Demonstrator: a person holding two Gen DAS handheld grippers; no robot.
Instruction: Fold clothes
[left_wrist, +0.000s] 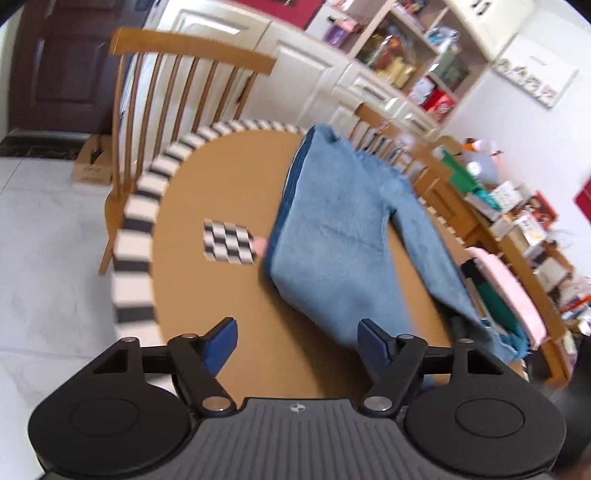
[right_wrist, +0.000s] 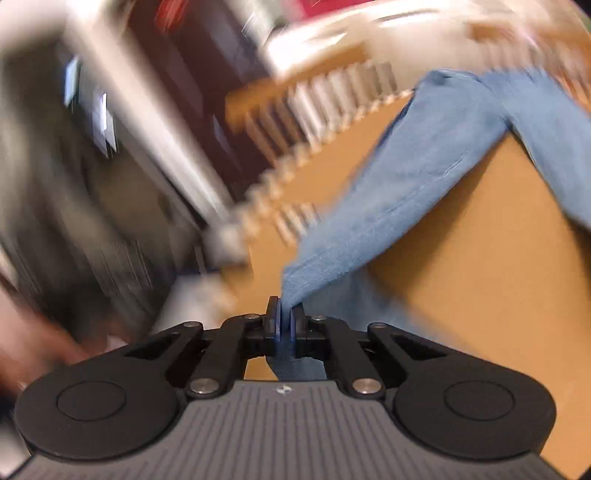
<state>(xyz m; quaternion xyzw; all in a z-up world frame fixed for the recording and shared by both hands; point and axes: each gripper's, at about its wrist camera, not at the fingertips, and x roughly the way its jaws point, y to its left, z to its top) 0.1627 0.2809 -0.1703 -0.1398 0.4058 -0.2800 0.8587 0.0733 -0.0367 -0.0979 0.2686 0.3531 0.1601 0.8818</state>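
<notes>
A pair of light blue denim jeans lies partly folded on the tan, round-edged tabletop, the body doubled near the middle and one leg trailing toward the right edge. The right gripper has its blue pads pressed together on the end of that leg, which runs taut from the pinch up to the garment; heavy blur in the right wrist view suggests a swift carry. The left gripper stands wide apart and empty, hovering low over bare table just beside the near corner of the folded part. The step in hand appears to be folding the leg over the body; the next move likely calls for laying the held end squarely on the stack, the free gripper pinning or smoothing the crease. A black-and-white striped band rims the table, and a checkerboard patch lies on it. Beyond stand a spindle-backed wooden chair, cream cabinets, cluttered shelves and pale floor tiles.
</notes>
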